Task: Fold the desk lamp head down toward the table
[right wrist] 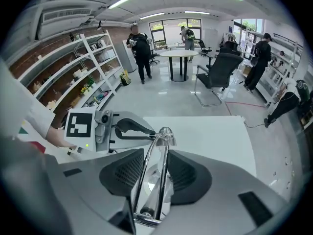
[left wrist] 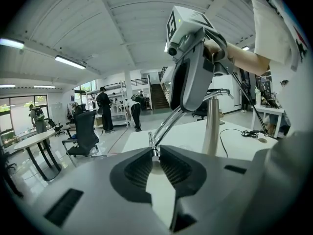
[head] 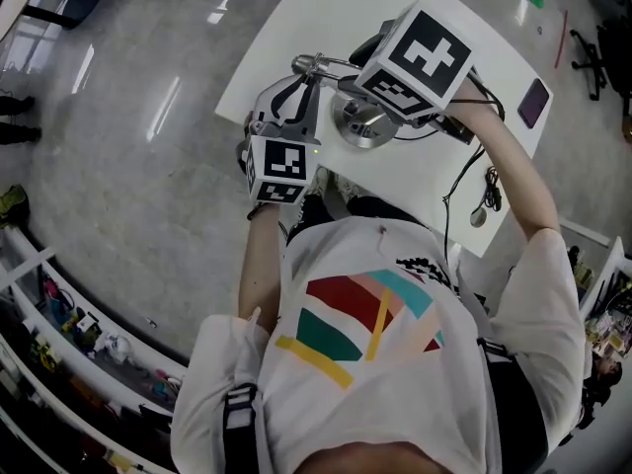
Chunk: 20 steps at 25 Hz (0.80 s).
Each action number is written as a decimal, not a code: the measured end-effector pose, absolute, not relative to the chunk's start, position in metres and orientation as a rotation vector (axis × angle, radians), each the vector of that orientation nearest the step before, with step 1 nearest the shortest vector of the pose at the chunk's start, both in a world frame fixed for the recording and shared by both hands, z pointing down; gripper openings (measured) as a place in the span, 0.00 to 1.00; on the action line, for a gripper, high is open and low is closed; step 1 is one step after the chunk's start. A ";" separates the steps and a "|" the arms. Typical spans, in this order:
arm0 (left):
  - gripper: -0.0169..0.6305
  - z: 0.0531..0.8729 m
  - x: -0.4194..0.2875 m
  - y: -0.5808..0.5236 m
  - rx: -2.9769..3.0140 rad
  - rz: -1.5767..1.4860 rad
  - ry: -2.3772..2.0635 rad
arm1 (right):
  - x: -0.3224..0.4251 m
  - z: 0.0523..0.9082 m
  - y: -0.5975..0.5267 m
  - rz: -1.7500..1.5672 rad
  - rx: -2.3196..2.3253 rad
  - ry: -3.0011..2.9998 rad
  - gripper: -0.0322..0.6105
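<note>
On the white table [head: 296, 28] the lamp [left wrist: 211, 126] stands, head [left wrist: 168, 125] sloping down; the left gripper [left wrist: 155, 153] pinches the head's tip [right wrist: 165, 131]; the right gripper [right wrist: 156, 153] clamps its 2 rods [right wrist: 146, 190]. Folding seems midway; next, push the tip lower, steadily

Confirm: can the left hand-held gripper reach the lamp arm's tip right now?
Looks like yes: the left hand-held gripper is shut on the lamp arm's tip, and the right hand-held gripper clamps the lamp arm higher up, clear of that end.
</note>
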<state>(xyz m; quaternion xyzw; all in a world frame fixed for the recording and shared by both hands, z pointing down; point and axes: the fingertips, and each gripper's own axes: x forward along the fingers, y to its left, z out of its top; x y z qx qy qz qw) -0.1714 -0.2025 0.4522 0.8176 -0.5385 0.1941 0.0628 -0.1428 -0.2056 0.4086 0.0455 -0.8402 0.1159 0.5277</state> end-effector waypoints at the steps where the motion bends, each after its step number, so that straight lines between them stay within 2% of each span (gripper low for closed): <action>1: 0.16 0.454 -0.170 -0.202 2.469 0.594 -1.616 | -0.142 0.410 -0.205 0.278 0.105 -1.999 0.27; 20: 0.16 0.472 -0.154 -0.195 2.450 0.580 -1.543 | -0.137 0.421 -0.201 0.328 0.080 -1.963 0.27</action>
